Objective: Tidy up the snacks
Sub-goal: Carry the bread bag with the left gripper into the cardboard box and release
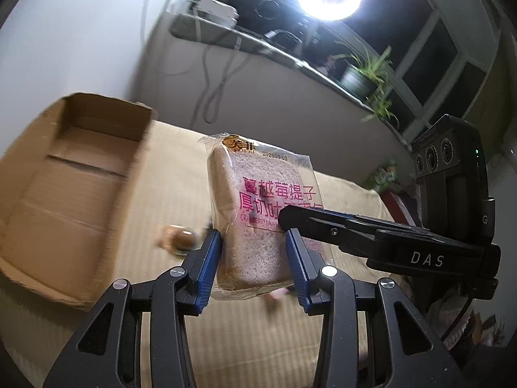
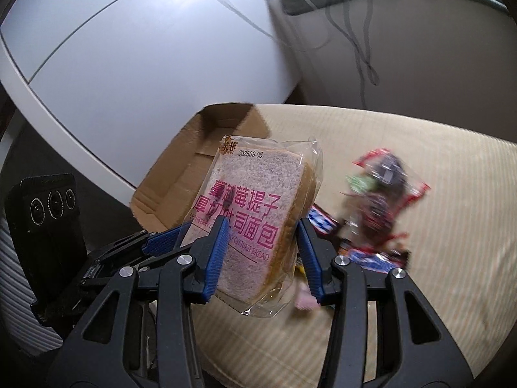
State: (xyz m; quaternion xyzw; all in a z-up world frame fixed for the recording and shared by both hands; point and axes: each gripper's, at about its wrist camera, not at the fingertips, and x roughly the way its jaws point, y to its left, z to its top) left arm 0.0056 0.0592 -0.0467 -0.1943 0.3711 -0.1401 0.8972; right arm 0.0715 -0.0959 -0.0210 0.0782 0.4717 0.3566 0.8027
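Since it is a soft slice loaf sealed in thin clear film, the cranberry toast bread packet should handle as light, squashy and a little slippery. Too hard a squeeze would dent the crumb, while too slack a hold would let the film slide. I judge the safest hold to be across the firm lower half of the slices rather than on the loose crimped seal at the top, which would only crumple and let the packet swing.

That is roughly where the left tongs have it. They are narrowed onto the packet, one blue pad on each side of its lower part, and it stands upright between them with the printed face toward the camera. The right tongs are likewise closed on a bread packet low down, one pad lying over the printed face and the other at the crust side. Each view shows the other tongs reaching in to the packet's edge, so it looks like one packet shared by both, though I cannot be sure.

It hangs clear of the beige ribbed cushion, touching nothing else. It is just to the right of the open cardboard box at the cushion's left edge, whose visible part shows only bare cardboard. A blurred heap of other snack wrappers lies on the cushion farther right.
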